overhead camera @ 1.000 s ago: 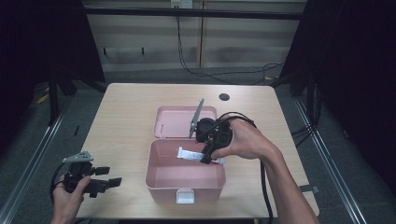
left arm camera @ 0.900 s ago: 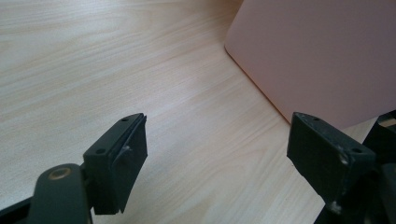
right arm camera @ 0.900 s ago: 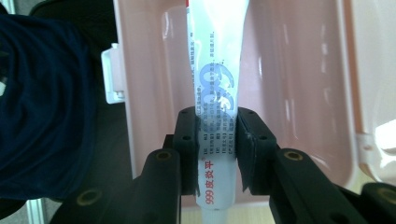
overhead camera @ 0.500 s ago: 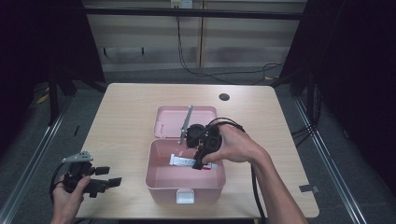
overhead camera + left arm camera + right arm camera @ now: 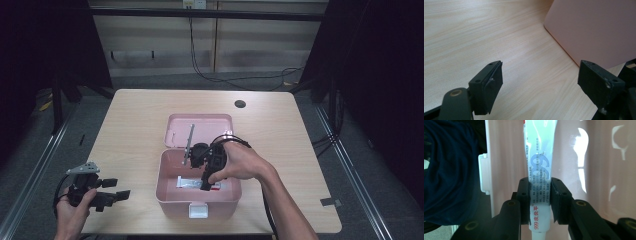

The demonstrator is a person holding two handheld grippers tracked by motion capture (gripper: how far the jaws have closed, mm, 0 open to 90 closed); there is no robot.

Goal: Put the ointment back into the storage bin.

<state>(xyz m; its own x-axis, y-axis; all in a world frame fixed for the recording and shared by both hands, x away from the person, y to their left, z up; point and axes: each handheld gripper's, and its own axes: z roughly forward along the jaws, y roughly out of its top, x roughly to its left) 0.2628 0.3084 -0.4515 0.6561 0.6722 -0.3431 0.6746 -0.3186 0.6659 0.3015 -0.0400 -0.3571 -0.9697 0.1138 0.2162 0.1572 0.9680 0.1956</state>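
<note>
A pink box (image 5: 165,192) stands open near the table's front edge, its lid (image 5: 200,125) lying flat behind it. Inside lies a white ointment tube (image 5: 190,183) with blue and red print. My right gripper (image 5: 206,185) reaches down into the box and is shut on that tube (image 5: 539,180), its jaws pressing the tube's lower part from both sides. My left gripper (image 5: 114,195) rests low at the table's front left corner, open with nothing between its jaws (image 5: 540,87). The box's pink wall (image 5: 596,30) lies just ahead of it.
A round dark hole (image 5: 240,104) marks the tabletop at the back right. A black cable trails from the right gripper down along the forearm (image 5: 280,200). A white latch (image 5: 198,210) sits on the box's front. Dark floor and rails surround the wooden table (image 5: 130,130).
My right gripper has moved left and down from above the box's right side into the box, carrying the tube. The left gripper has stayed put.
</note>
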